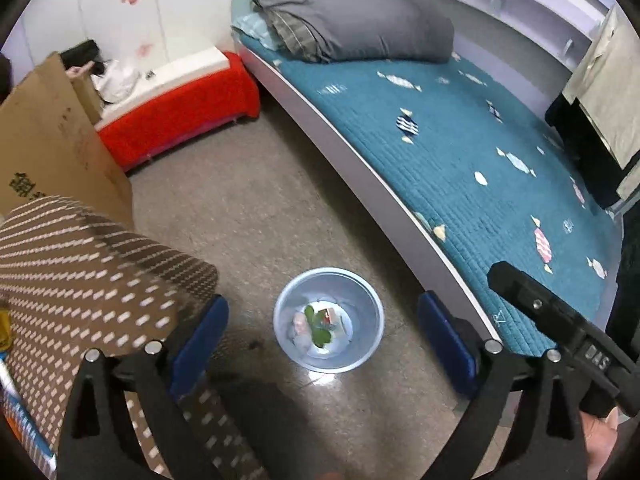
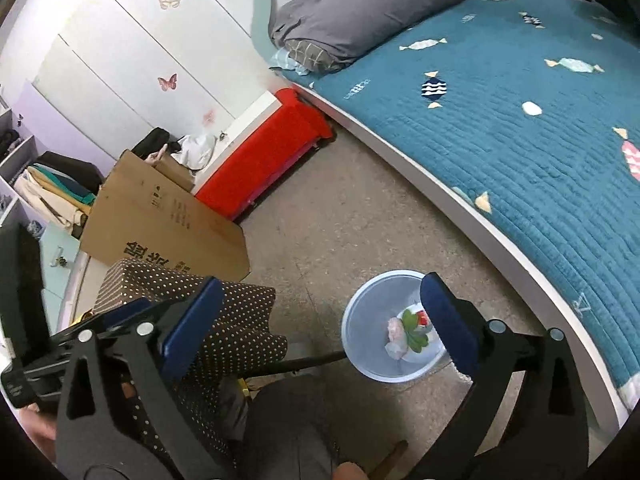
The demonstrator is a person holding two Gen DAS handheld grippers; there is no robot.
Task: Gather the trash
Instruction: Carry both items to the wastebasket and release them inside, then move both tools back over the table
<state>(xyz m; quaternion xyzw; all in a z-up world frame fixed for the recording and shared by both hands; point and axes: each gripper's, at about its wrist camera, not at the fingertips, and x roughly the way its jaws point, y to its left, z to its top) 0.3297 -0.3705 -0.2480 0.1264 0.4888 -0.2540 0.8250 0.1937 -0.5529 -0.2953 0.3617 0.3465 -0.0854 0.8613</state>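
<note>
A pale blue bin (image 1: 362,300) stands on the floor beside the bed. In it lie a green leaf (image 1: 316,330), a pinkish wad (image 1: 300,322) and a red wrapper (image 1: 330,315). My left gripper (image 1: 324,332) hangs above the bin, open, with nothing between its blue pads (image 1: 202,332). In the right wrist view the bin (image 2: 360,320) sits low and right of centre, with the leaf (image 2: 414,332) and the wad (image 2: 395,328) inside. My right gripper (image 2: 320,324) is open and holds nothing. Its right pad (image 2: 446,320) covers part of the bin's rim.
A bed with a teal quilt (image 1: 460,152) and a folded grey duvet (image 1: 352,20) curves along the right. A red bench (image 1: 180,120), a cardboard box (image 1: 48,140) and a brown dotted cloth (image 1: 80,280) crowd the left. Bare floor (image 1: 280,200) lies between.
</note>
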